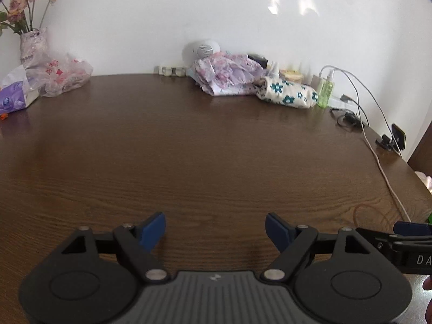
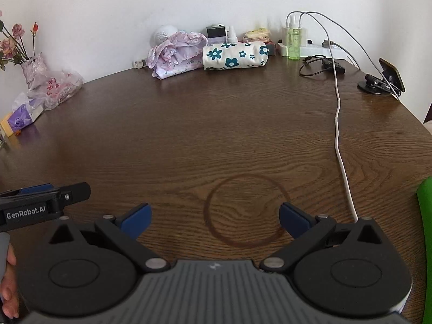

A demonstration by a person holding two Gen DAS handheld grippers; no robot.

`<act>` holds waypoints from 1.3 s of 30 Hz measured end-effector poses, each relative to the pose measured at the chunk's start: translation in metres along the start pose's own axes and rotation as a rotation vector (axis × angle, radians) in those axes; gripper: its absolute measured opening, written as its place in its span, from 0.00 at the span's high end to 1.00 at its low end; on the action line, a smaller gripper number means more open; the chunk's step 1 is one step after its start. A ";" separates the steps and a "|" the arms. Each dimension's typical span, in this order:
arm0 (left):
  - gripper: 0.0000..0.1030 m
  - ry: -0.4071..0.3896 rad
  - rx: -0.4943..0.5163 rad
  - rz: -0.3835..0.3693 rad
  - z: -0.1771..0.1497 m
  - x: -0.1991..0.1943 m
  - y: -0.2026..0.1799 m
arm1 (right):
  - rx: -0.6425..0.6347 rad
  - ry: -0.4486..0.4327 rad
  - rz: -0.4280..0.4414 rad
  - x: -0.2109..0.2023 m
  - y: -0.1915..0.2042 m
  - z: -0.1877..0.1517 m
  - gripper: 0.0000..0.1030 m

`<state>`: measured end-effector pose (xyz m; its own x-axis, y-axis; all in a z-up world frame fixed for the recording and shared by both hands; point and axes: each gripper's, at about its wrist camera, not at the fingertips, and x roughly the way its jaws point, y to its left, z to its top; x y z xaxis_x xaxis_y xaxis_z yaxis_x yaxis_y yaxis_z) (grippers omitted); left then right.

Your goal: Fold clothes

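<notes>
Both my grippers hover empty, jaws spread — left gripper, right gripper. The cream cloth bundle with teal flowers lies far ahead, long axis crosswise, touching the rumpled lilac garment — nearer my right.

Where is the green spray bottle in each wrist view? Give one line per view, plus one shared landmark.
Left wrist view: green spray bottle stands at the far right of the table, just right of the flower-print bundle.
Right wrist view: the bottle stands at the upper right, by the white charger.
Shared landmark: the flower-print bundle against the wall.
</notes>
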<state>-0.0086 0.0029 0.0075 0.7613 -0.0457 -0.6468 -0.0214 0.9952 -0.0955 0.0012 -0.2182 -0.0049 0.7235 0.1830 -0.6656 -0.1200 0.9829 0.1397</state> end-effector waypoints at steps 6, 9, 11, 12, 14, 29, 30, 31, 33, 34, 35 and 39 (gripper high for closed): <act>0.14 -0.013 0.077 0.013 -0.004 0.012 -0.011 | -0.029 -0.028 -0.040 0.005 0.001 -0.007 0.00; 0.12 -0.019 0.113 0.034 -0.006 0.016 -0.017 | -0.041 -0.039 -0.066 0.008 0.002 -0.009 0.01; 0.10 -0.017 0.111 0.040 -0.006 0.017 -0.018 | -0.050 -0.046 -0.083 0.011 0.003 -0.010 0.01; 0.08 -0.015 0.108 0.048 -0.005 0.018 -0.018 | -0.057 -0.049 -0.093 0.012 0.004 -0.011 0.01; 0.04 -0.009 0.103 0.060 -0.005 0.020 -0.019 | -0.065 -0.049 -0.103 0.014 0.005 -0.010 0.00; 0.00 -0.008 0.094 0.069 -0.010 0.015 -0.019 | -0.092 -0.047 -0.097 0.017 0.010 -0.010 0.01; 0.00 -0.008 0.095 0.065 -0.011 0.014 -0.019 | -0.093 -0.046 -0.096 0.017 0.010 -0.009 0.01; 0.00 -0.007 0.095 0.063 -0.011 0.014 -0.020 | -0.091 -0.046 -0.096 0.017 0.010 -0.009 0.01; 0.00 -0.006 0.093 0.059 -0.011 0.014 -0.020 | -0.089 -0.045 -0.095 0.017 0.010 -0.009 0.01; 0.00 -0.006 0.092 0.061 -0.012 0.014 -0.020 | -0.088 -0.045 -0.095 0.017 0.010 -0.009 0.01; 0.00 -0.006 0.090 0.064 -0.012 0.013 -0.021 | -0.087 -0.046 -0.096 0.017 0.010 -0.009 0.01; 0.00 -0.006 0.088 0.065 -0.012 0.013 -0.022 | -0.082 -0.046 -0.099 0.018 0.010 -0.009 0.01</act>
<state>-0.0055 -0.0204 -0.0080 0.7639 0.0197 -0.6450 -0.0142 0.9998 0.0138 0.0067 -0.2046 -0.0219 0.7650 0.0859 -0.6383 -0.1007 0.9948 0.0131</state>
